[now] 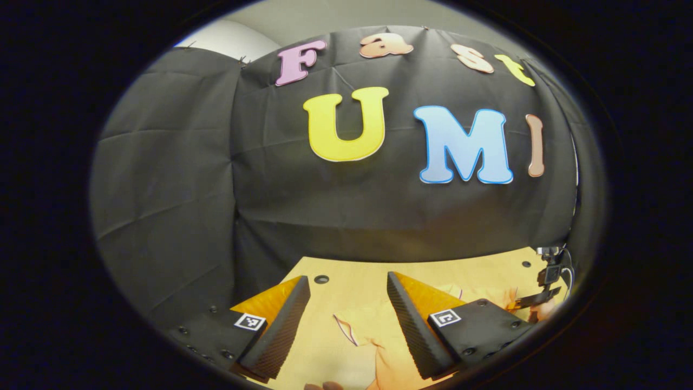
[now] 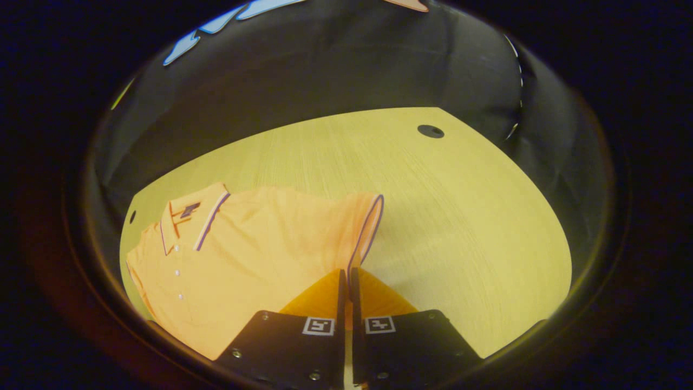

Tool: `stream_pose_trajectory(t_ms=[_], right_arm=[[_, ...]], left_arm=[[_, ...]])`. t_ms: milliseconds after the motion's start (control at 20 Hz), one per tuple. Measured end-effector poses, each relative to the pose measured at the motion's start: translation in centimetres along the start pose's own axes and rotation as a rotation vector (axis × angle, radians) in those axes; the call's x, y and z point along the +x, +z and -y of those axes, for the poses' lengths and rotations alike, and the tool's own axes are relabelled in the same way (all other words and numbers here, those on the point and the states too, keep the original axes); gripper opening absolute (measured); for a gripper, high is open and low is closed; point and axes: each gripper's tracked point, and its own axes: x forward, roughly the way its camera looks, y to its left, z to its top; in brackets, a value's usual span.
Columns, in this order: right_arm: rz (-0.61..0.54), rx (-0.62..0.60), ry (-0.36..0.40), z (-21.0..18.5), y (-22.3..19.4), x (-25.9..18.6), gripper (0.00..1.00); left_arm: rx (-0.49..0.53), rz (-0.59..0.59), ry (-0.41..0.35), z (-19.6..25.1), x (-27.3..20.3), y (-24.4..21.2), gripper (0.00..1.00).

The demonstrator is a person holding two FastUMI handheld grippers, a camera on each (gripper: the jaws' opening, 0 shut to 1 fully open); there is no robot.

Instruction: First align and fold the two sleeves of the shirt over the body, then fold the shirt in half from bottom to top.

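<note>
1. In the right gripper view, the right gripper [image 2: 346,279] is seen with its two fingers drawn together until they nearly meet, and the trimmed hem of a sleeve [image 2: 368,227] is pinched between their tips.
2. The sleeve belongs to an orange polo shirt [image 2: 254,244], which is spread flat on the wooden table [image 2: 460,206]; its collar [image 2: 189,216] and buttoned placket lie towards the left of that view (three or four small buttons can be made out).
3. In the left gripper view, the left gripper [image 1: 346,295] is held with its fingers wide apart, and nothing is gripped between them.
4. Orange fabric of the shirt is seen on the table below and between those parted fingers, with a thin dark trim line crossing it.
5. At the far right of the left gripper view, the other gripper is glimpsed near the table's edge, small and partly cut off (its state cannot be told from there).
6. A dark round hole [image 2: 430,131] is set in the tabletop well beyond the shirt.
</note>
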Motion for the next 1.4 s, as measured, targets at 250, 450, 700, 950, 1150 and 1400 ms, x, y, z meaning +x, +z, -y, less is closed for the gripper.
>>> stream_pose_trajectory(t_ms=[250,450,700,950,1150,1400], right_arm=[[0.046,-0.007,0.027,-1.8,1.9,-0.8,0.0],[0.1,-0.085,0.111,-6.5,3.8,-2.2,0.0],[0.1,-0.175,0.236,-13.6,3.2,-3.3,0.0],[0.045,-0.271,0.287,-17.7,0.1,-2.8,0.0],[0.005,-0.303,0.262,-18.1,-1.4,-2.0,0.0],[0.007,-0.294,0.254,-17.8,-0.9,-2.3,0.16]], left_arm=[[-0.006,-0.004,0.005,-0.2,0.0,-0.1,0.96],[-0.011,-0.005,0.01,-0.5,0.1,-0.3,0.96],[-0.019,-0.013,0.025,-1.3,0.1,-0.7,0.96],[-0.031,-0.032,0.055,-2.6,-0.2,-1.3,0.96],[-0.038,-0.045,0.072,-3.3,0.0,-1.8,0.96],[-0.049,-0.059,0.076,-3.6,0.4,-2.4,0.96]])
